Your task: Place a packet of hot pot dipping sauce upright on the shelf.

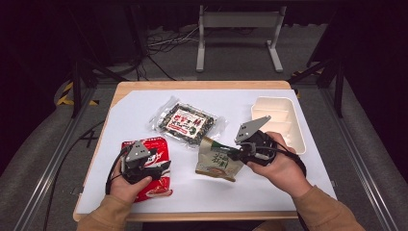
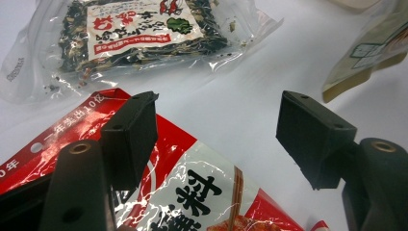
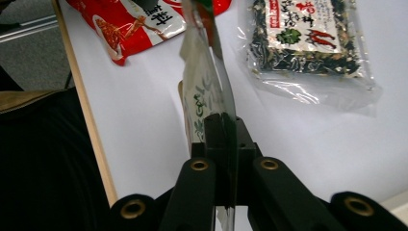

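My right gripper is squeezed tight on the edge of the green and tan pouch. The pouch hangs off the white table, near the middle, a little to the right. Seen from my right gripper, the pouch's thin edge sits right between the two black jaws, so I think the hold is good. I should keep squeezing and move slowly, because the pouch is floppy and could swing or slip out. The tan tray is just to the right and a bit farther away, so I think the pouch goes there. I should bring it over the tray and lower it before I let go. My left gripper is open and holds nothing. It rests over the red packet on the near left. The clear seaweed bag lies flat farther back, so I should steer around it.
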`<state>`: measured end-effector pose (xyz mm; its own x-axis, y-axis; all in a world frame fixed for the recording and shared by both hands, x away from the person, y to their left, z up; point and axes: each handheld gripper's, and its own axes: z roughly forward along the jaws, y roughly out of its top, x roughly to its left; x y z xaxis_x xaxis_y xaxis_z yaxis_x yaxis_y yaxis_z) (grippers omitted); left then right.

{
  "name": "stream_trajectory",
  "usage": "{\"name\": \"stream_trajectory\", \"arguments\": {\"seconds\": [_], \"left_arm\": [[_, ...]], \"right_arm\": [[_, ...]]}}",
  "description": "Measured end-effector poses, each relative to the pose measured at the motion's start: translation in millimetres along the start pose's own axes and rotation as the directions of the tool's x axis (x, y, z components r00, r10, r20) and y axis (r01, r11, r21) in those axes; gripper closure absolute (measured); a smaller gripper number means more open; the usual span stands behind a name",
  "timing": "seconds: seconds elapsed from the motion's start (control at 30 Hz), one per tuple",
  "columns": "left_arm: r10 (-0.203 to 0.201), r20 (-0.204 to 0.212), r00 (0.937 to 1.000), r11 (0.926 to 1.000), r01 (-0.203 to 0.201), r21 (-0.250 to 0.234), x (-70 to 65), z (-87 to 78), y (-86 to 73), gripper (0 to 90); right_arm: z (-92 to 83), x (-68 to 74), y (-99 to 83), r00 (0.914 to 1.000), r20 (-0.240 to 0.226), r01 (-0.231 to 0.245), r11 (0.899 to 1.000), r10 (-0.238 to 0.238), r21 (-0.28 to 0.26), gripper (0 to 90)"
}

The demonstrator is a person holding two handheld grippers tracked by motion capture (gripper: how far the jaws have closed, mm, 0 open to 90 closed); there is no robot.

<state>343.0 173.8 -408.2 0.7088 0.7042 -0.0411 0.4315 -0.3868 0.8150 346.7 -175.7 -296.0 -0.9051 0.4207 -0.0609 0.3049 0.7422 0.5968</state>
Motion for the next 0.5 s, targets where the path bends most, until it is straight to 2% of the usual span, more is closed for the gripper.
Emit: {"name": "stream_trajectory", "arguments": {"seconds": [0.27, 0.5], "left_arm": [[-0.015, -0.001, 0.9999, 0.9999, 0.015, -0.005, 2.4, -2.0, -0.7, 30.4], [-0.026, -0.017, 0.9995, 0.9995, 0.026, -0.018, 6.5, -3.4, -0.2, 29.8]], "right_arm": [[-13.9, -9.3, 4.5, 0.9988, 0.048, 0.011, 1.0, -0.011, 0.008, 89.4], [-25.7, -20.8, 5.0, 0.9977, 0.066, 0.012, 1.0, -0.012, -0.001, 89.4]]}}
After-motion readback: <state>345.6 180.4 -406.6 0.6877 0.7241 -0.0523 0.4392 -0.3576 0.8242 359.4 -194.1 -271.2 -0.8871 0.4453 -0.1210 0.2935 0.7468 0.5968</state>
